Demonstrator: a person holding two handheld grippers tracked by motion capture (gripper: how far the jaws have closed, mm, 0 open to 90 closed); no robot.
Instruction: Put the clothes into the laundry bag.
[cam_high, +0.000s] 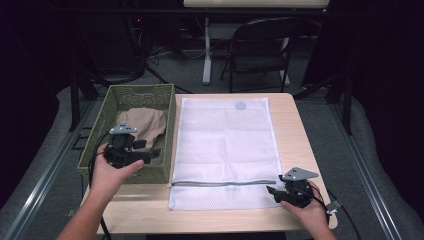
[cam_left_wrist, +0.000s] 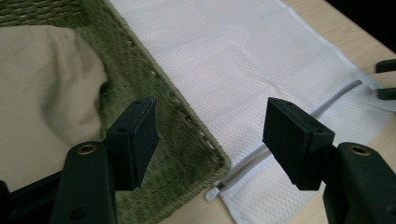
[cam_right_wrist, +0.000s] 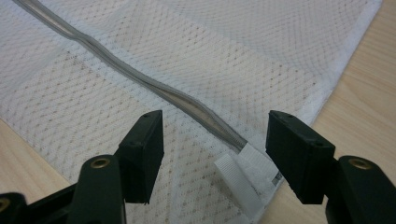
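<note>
White mesh laundry bag (cam_high: 225, 150) lies flat on your table; your right gripper (cam_right_wrist: 215, 140) straddles its grey zipper (cam_right_wrist: 140, 81) end, jaws spread, and your left gripper (cam_left_wrist: 210, 126) hangs spread over the green woven basket (cam_left_wrist: 154, 93).

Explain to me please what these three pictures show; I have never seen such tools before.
A person sits at a wooden table and holds a two-jaw tool in each hand. One picture looks down from above; the other two come from cameras on the tools. The left gripper hovers open by a green woven basket that contains a beige cloth. The right gripper stands open over the zipper end of a white mesh laundry bag. Neither tool holds anything.
</note>
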